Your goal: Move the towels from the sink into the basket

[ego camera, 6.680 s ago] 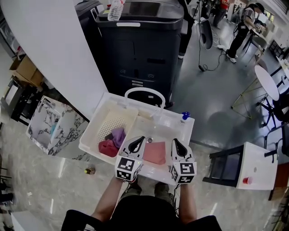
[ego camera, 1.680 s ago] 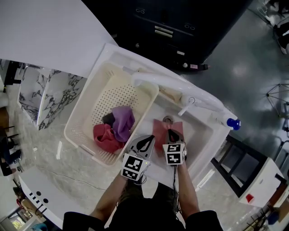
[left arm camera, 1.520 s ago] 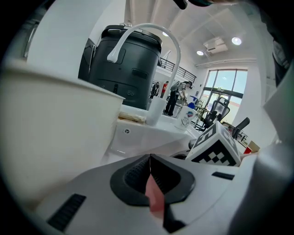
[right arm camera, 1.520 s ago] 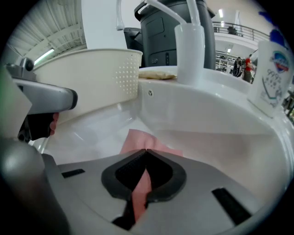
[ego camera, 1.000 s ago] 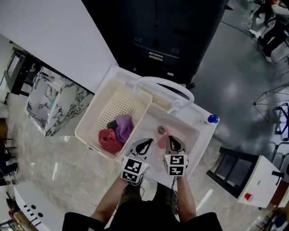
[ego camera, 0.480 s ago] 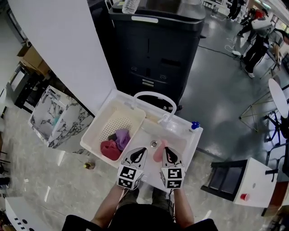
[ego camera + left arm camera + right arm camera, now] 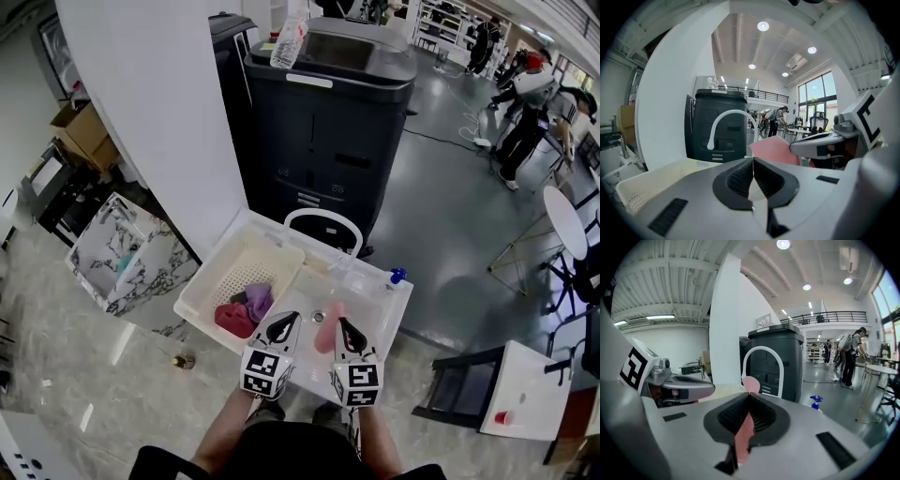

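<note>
Now right tongs [image 7: 339, 324] raised, pink towel [image 7: 324, 334] lifted above sink [image 7: 373, 292].

2 forearms [image 7: 228, 427] extended, left hand-held gripper [image 7: 288, 318] jaws together (empty), right hand-held gripper [image 7: 339, 322] pinching towel [image 7: 324, 336]

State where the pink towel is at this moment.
In the head view, the pink towel hangs from the right gripper over the sink, just right of the basket.

Curved white wall [image 7: 150, 103] flanks tall dark grey cabinet [image 7: 319, 122] on glossy grey floor [image 7: 450, 216]; round recessed ceiling lights [image 7: 763, 26] lit.
</note>
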Demonstrator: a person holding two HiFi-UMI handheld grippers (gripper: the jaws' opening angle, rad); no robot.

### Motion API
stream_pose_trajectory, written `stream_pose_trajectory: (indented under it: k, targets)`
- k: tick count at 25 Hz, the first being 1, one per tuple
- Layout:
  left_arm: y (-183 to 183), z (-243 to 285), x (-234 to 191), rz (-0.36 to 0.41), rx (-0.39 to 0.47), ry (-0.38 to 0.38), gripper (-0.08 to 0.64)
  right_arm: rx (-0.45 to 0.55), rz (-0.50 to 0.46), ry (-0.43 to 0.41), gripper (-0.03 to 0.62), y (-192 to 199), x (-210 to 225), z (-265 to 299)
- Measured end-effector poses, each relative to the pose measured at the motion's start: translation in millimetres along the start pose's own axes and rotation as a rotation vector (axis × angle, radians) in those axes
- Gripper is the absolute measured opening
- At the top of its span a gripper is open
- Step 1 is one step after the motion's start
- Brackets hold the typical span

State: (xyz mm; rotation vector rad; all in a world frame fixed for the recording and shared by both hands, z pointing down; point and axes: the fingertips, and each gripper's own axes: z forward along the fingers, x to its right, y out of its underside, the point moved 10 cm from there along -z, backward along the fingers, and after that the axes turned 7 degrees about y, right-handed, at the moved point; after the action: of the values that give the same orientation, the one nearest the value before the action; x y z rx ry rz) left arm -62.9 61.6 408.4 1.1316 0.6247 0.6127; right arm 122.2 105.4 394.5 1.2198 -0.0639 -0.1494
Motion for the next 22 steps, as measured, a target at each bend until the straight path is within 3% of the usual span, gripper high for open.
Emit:
stream_pose_trajectory:
  k: [10,22]
  targets:
    - [-9.8,-39.7,-30.2,0.011,0.037,-0.103,0.008,0.114,-0.032,-0.049,0.031,-41.1,-25.5,4.3]
    - [-7.9,-101.3,-65.5,-0.014,0.084,-0.280,0.008,0.208,-0.074,-0.199,0.031,-81.8,-75.5,36.4]
